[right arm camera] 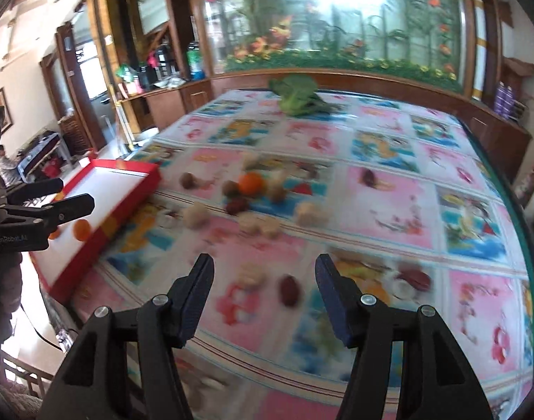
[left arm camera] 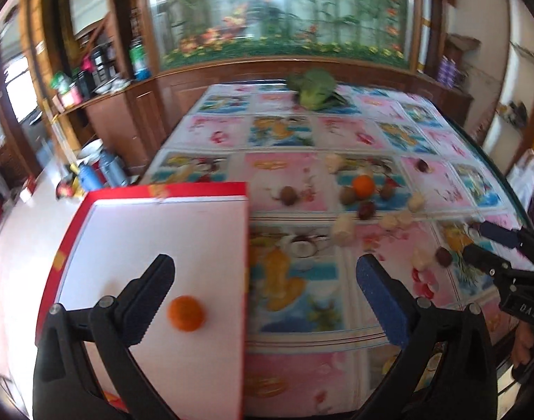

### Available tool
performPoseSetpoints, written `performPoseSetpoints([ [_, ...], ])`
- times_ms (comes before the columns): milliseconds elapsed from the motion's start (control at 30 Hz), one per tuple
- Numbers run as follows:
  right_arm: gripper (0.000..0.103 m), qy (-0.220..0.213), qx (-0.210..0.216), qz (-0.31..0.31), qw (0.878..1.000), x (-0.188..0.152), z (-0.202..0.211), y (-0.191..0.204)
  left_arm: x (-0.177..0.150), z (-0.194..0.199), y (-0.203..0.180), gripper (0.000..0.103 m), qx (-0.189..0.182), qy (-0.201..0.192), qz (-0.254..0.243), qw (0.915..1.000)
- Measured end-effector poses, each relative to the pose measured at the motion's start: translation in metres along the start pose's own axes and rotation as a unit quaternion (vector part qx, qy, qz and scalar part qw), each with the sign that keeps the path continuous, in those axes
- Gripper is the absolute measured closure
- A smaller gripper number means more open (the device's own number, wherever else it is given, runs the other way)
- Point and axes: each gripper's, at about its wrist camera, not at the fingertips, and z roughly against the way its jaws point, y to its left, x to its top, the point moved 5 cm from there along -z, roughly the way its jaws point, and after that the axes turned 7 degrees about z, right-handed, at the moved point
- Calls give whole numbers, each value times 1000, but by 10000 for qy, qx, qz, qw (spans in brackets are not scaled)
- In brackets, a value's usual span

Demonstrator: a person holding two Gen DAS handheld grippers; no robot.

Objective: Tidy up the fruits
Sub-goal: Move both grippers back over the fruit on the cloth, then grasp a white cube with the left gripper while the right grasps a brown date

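**Both claws apart over the fruit table**

Nearest us, our left gripper point(left arm camera: 263, 280) stands wide apart with nothing between its pads, above the red-rimmed white tray point(left arm camera: 154, 231) where one orange point(left arm camera: 186, 313) lies. Our right gripper point(right arm camera: 263, 280) is partly spread, empty, over the patterned tablecloth point(right arm camera: 389, 203). Scattered fruits point(right arm camera: 251, 182) lie mid-table, outside the tray.

— That printed cover point(left arm camera: 295, 133) on the bench looks like glossy plastic, smooth.
— And the red box point(left arm camera: 161, 189): cardboard, matt white inside. The fingers point(left arm camera: 151, 294) are matt black plastic, ribbed, with shiny metal pins.
— Polished wood panelling point(right arm camera: 372, 80) behind.
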Motion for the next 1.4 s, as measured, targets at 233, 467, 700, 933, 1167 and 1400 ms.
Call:
performPoseSetpoints([
  [233,44,444,-46,-194,9988,-22,-14,-29,-10,-33,-39,0,-110,476,-569,9972],
  [467,63,746,164,-76,9970,-23,-41,-22,-4,-54,-41,0,-66,700,-672,9953],
  [700,74,874,295,-87,9957,-22,-56,-15,5,-77,-45,0,-95,875,-714,9936],
  [933,87,832,447,-294,9951,-22,-57,-21,11,-97,-54,0,-103,1006,-757,9920],
  [1167,87,736,942,-781,9898,-24,-56,-32,11,-110,-62,27,-135,1090,-932,9896],
  [1400,87,685,1307,-1017,9838,-25,-56,-33,4,-119,-71,49,-252,1248,-997,9868],
])
